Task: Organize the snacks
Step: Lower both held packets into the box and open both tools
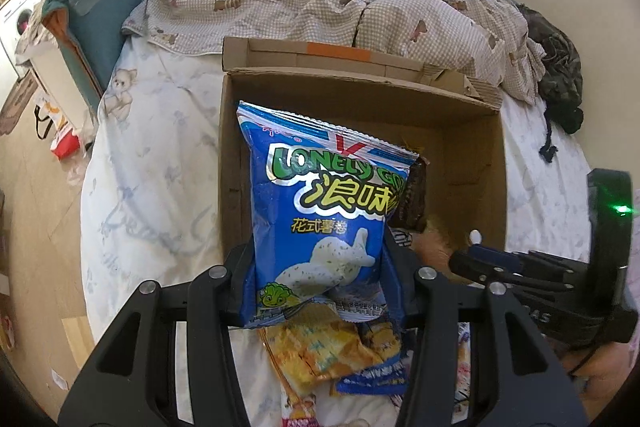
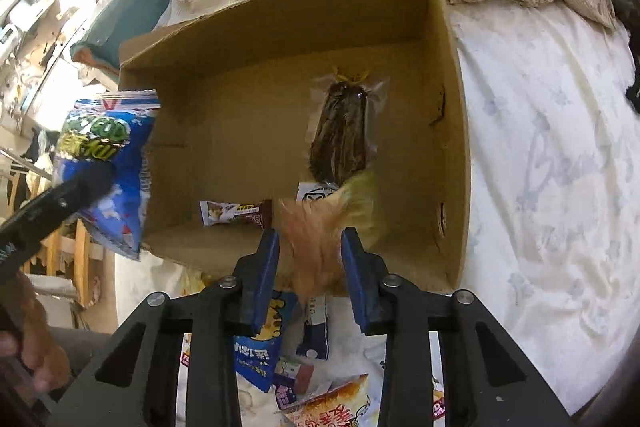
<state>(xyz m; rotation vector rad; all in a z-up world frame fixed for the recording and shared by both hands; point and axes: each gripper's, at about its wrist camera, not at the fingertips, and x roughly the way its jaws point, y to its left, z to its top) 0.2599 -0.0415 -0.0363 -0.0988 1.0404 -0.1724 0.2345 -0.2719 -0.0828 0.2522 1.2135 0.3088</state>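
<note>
Two tongs hold snacks at the near edge of the cardboard box (image 2: 448, 107) on the bed. The left tongs (image 1: 316, 267) grip the blue chip bag (image 1: 320, 203); the right tongs (image 2: 310, 259) pinch a blurred orange packet (image 2: 320, 235) (contents unclear). A loose pinch could let either drop outside the box.

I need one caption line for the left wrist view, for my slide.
Left gripper holds a blue chip bag above the open cardboard box on the bed.
</note>
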